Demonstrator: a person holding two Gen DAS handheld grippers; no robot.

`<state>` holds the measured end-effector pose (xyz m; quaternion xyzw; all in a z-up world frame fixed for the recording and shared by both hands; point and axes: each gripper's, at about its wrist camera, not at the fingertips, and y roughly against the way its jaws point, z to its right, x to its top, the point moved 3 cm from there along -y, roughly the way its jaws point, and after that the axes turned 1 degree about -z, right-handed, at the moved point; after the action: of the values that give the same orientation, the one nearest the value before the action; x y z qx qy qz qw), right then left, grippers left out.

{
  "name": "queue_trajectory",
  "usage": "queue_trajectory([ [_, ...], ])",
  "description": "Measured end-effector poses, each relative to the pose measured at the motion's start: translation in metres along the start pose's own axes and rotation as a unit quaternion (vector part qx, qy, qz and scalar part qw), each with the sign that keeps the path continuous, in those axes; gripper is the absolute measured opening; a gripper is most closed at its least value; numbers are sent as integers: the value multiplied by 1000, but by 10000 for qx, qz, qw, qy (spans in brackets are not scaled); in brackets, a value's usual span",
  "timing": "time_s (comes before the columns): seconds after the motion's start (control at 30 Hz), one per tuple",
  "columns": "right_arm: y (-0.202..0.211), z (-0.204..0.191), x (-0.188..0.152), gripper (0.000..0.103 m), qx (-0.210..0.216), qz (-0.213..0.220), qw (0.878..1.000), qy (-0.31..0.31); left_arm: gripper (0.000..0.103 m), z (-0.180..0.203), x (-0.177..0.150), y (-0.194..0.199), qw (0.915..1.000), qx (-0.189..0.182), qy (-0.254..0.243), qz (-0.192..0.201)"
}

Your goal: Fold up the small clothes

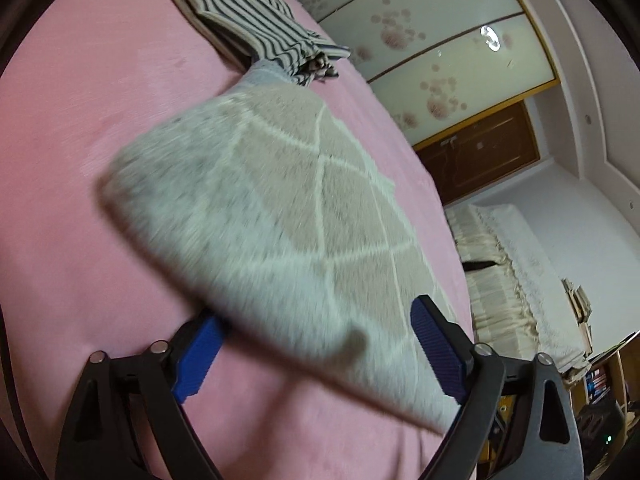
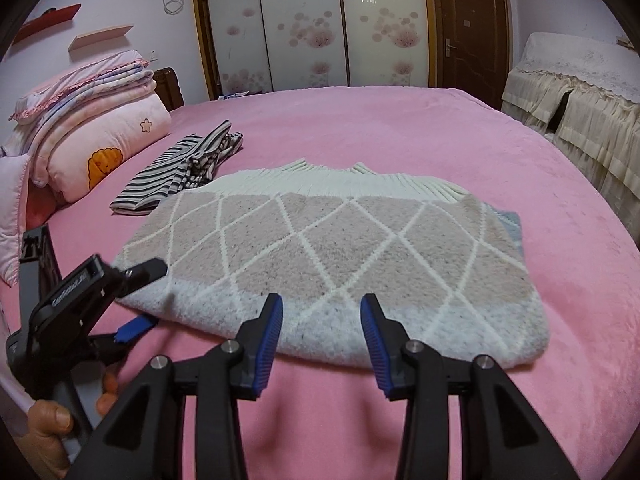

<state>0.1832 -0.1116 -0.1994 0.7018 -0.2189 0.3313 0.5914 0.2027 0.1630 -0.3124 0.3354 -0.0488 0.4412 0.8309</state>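
Note:
A fuzzy beige and grey sweater [image 2: 340, 248] with a white diamond pattern lies folded on the pink bed [image 2: 400, 128]. In the left wrist view the sweater [image 1: 280, 216] is blurred. My left gripper [image 1: 320, 316] stands wide open astride its corner, one blue pad [image 1: 200, 356] under the edge and the other beside it. The right wrist view shows the left gripper [image 2: 154, 296] at the sweater's left edge, one finger above and one below, held by a hand [image 2: 48, 420]. My right gripper [image 2: 322, 300] is open at the sweater's near edge, with nothing gripped.
A folded black-and-white striped garment [image 2: 180, 172] [image 1: 248, 20] lies behind the sweater to the left. Stacked pink quilts and pillows [image 2: 92, 128] fill the bed's left side. A cloth-covered piece of furniture [image 2: 580, 92] stands beyond the bed's right edge, a wardrobe [image 2: 304, 20] behind.

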Motion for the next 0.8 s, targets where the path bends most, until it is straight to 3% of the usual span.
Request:
queue_trajectory([
  [0.1,-9,0,4,41,-48,75,10000,17,100,6,10,-15,9999,-60,-7,155],
  [0.37,-33,4,21,41,-141,241,9996,76,101,7,47,-36,9978,-162,521,369],
  [0.53,-51,6,40,39,-216,252,9994,123,98,8,59,-45,9963,116,819,220],
  [0.63,-63,4,54,37,-198,241,9994,169,83,12,64,-53,9962,478,723,58],
  [0.7,-72,2,62,36,-182,211,9994,227,58,13,66,-57,9955,723,609,-18],
  [0.8,-83,1,70,34,-177,186,9994,244,38,9,69,-50,9951,874,472,-27],
])
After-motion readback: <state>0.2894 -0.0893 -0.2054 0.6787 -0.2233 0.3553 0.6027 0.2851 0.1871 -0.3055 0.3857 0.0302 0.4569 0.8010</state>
